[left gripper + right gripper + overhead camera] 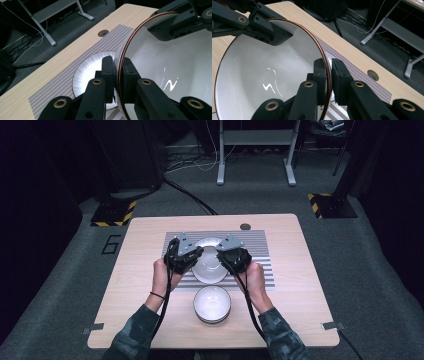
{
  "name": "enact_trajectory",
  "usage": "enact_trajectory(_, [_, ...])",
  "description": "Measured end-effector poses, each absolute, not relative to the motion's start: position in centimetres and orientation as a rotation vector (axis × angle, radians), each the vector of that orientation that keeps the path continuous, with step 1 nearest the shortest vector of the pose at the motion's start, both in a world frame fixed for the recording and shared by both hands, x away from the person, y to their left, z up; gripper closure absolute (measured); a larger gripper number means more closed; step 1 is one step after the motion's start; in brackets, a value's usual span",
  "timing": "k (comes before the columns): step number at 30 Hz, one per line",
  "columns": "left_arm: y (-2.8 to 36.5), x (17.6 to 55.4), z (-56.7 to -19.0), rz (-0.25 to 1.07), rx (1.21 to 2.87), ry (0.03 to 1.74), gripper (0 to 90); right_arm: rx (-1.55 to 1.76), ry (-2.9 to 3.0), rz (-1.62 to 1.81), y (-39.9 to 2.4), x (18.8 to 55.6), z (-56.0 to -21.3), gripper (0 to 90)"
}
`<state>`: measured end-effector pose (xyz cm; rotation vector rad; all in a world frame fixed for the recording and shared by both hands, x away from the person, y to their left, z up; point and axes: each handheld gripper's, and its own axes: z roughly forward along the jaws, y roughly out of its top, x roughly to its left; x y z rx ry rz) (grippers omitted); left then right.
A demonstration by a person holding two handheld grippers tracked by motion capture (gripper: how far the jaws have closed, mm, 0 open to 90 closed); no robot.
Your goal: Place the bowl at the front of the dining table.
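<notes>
The bowl [209, 265] is white with a thin copper-coloured rim, and both grippers hold it by this rim. In the left gripper view, the jaws of the left gripper [119, 72] are closed on the rim, one pad inside the bowl and one pad outside. In the right gripper view, the right gripper [328, 75] pinches the opposite side of the rim in the same way. Each gripper view shows also the other gripper far across the bowl.

Going outward from the jaws, the bowl seems lifted a little above the striped mat [255, 245]; I cannot tell how high. Under it, on the mat, lies a white plate [85, 72], which the bowl partly hides in the high view. The mat lies in the middle of the table [295, 305], toward the far edge. Between the mat and the person's edge of the table stands a second bowl [212, 304], perhaps a small stack of bowls; it is apart from the held one. The person's hands and sleeves come in on both sides of this second bowl.

As a judgement: the grasp is done and the bowl is being carried. What is left is to set it down, maybe on the plate or onto the second bowl, and then open both jaws.
</notes>
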<state>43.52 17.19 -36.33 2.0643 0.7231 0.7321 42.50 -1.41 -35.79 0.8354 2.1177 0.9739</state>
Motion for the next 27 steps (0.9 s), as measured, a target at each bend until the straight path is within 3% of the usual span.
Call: enact_trajectory(27, [17.3,47.5,-38.2,0.685,2.103,0.790,82.4,0.903,2.163,0.931,-0.7,46.7,-37.9,82.6])
